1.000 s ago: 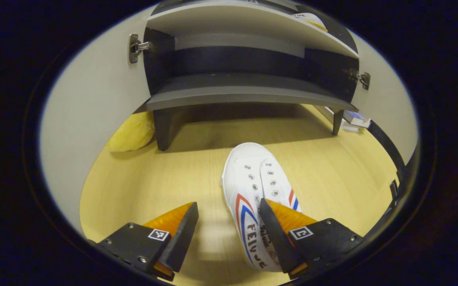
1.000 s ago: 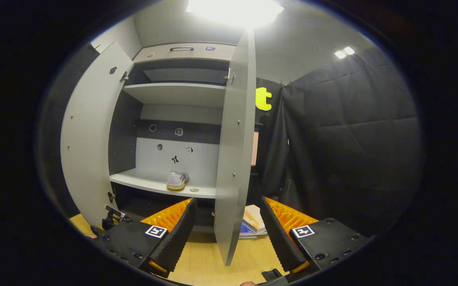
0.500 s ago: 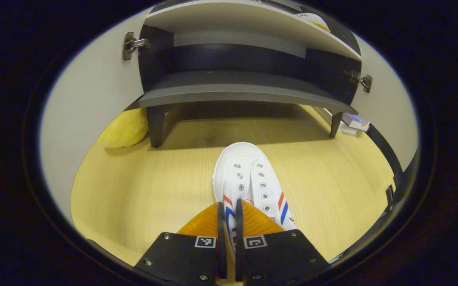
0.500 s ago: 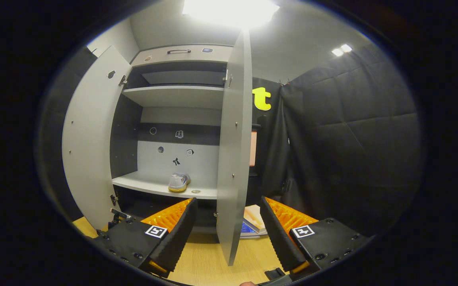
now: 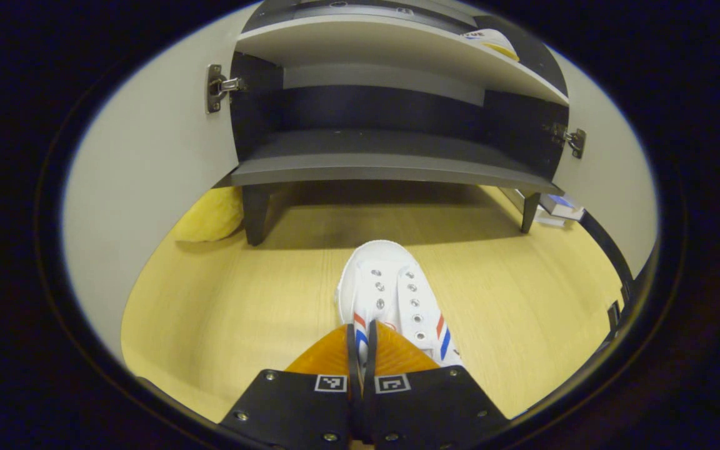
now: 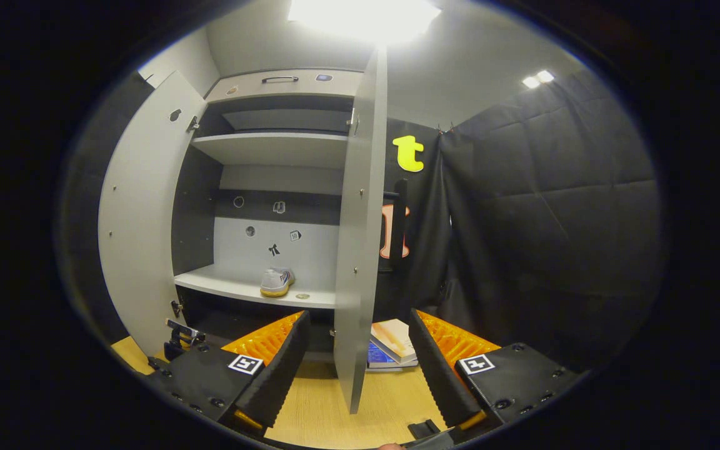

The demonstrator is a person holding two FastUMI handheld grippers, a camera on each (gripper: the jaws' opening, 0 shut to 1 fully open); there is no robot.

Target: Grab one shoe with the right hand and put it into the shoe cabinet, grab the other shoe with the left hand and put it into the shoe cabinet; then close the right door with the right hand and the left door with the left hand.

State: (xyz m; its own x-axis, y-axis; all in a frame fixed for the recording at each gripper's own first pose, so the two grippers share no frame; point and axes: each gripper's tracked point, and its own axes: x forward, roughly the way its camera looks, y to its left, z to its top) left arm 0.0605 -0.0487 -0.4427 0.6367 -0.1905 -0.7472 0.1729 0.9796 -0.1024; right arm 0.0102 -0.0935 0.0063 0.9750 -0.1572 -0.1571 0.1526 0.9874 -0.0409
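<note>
Fingers (image 5: pixel 335 353) of your left gripper (image 5: pixel 360 331) were pressed nearly together, pinching the side wall of the white canvas sneaker (image 5: pixel 391 300) at its opening, near the red and blue stripes. That sneaker lay on the wooden floor (image 5: pixel 222 312) with its toe pointing toward the shoe cabinet (image 5: pixel 391 169), just short of the dark bottom shelf (image 5: pixel 385 150) and the cabinet's legs. You had both doors standing open: the left door (image 5: pixel 147 162) and the right door (image 5: pixel 610 169) framed the opening, each with a metal hinge showing at its inner edge. A yellow object (image 5: pixel 210 215) sat on the floor beside the left front leg, partly behind the left door.

Your right gripper (image 6: pixel 355 331) had its fingers (image 6: pixel 279 356) spread wide with nothing between them. In the right gripper view it was held well back from the cabinet, facing the edge of the open right door (image 6: pixel 357 250). The other sneaker (image 6: pixel 275 282) already stood on the pale middle shelf (image 6: pixel 235 287), toward its right side. A stack of books (image 6: pixel 391 340) lay on the floor just right of the cabinet, low beside the door.
</note>
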